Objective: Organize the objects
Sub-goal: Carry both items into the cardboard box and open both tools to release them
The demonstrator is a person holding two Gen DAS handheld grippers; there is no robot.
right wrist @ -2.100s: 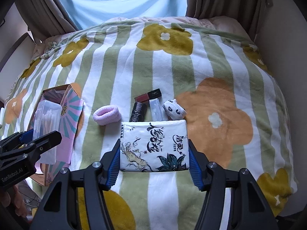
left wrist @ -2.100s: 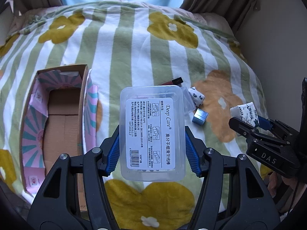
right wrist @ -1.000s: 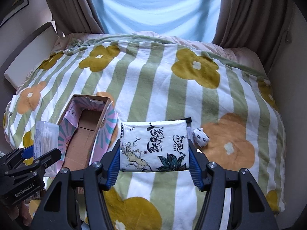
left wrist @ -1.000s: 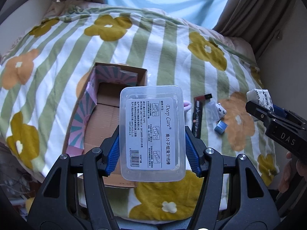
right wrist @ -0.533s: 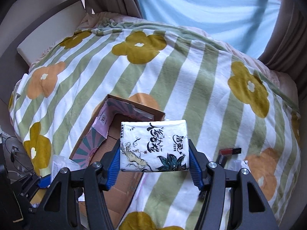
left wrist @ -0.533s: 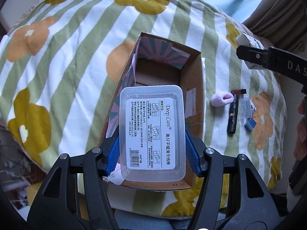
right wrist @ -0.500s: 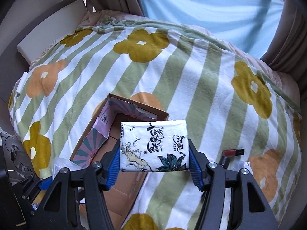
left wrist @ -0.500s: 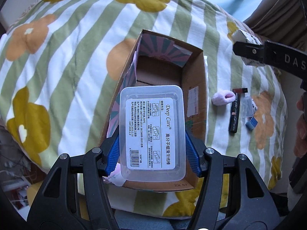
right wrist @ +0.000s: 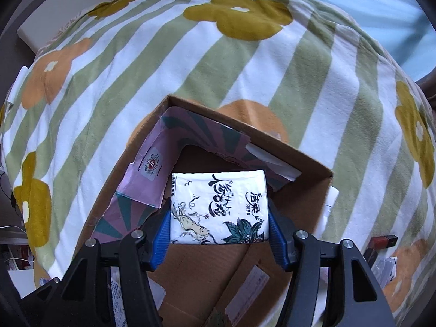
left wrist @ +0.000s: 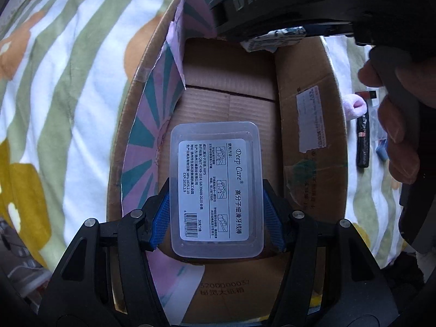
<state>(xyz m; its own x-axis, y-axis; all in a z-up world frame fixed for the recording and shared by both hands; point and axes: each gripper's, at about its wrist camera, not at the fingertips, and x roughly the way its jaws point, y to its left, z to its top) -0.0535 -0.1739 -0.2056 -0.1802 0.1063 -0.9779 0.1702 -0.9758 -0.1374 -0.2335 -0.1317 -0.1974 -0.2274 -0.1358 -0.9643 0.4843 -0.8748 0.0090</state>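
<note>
Cardboard box is getting its first two items, nothing dropped in yet

Box sits open on the striped flower blanket and its floor looks bare as far as I can see, so we're early. Left gripper is pinching the clear plastic floss-pick case over the near end of the box; right gripper is clamped on the tissue pack over the far end, inside the walls. Both need releasing. Left out on the blanket beside the box: a pink fuzzy thing, a dark tube, a red-and-black stick, a small blue item, partly hidden. I'd guess the floppy pink liner flap and the two grippers crowding each other are the main nuisance.
</note>
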